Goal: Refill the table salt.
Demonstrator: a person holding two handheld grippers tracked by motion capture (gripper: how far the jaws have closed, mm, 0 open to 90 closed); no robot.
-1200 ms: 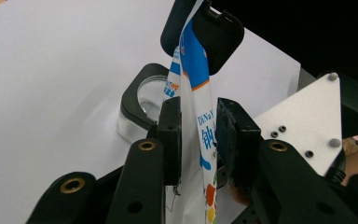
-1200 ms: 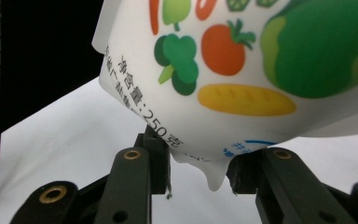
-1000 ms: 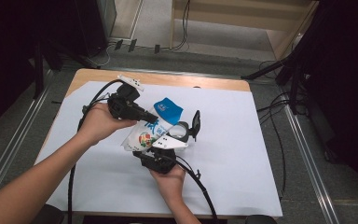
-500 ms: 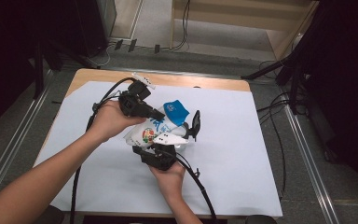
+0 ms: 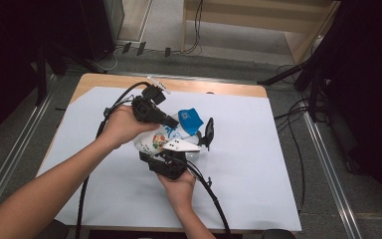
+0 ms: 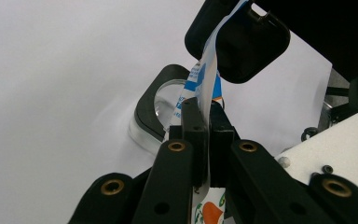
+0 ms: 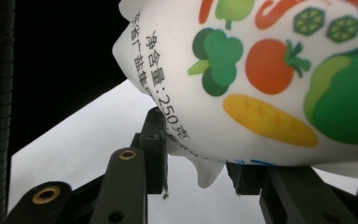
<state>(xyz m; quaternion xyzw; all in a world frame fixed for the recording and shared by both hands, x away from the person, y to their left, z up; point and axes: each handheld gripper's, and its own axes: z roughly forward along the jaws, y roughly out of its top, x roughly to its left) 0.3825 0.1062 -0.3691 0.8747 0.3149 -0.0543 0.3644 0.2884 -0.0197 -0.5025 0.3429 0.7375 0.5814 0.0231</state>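
A white pouch printed with vegetables and topped in blue is held up over the table between both grippers. My left gripper comes in from the left, and in the left gripper view it is shut on the pouch's thin edge. That edge runs up between the other gripper's black pads. My right gripper comes from below, its grey plate on top. In the right gripper view its jaws press the bulging lower part of the pouch, and a bottom corner hangs between them.
A white sheet covers most of the wooden table. Black cables trail from both grippers toward the near edge. Metal rails and loose cables lie on the floor on both sides.
My left hand and its gripper have shifted a little to the right, closer to the right gripper, taking the pouch's blue top along. The right hand has stayed put.
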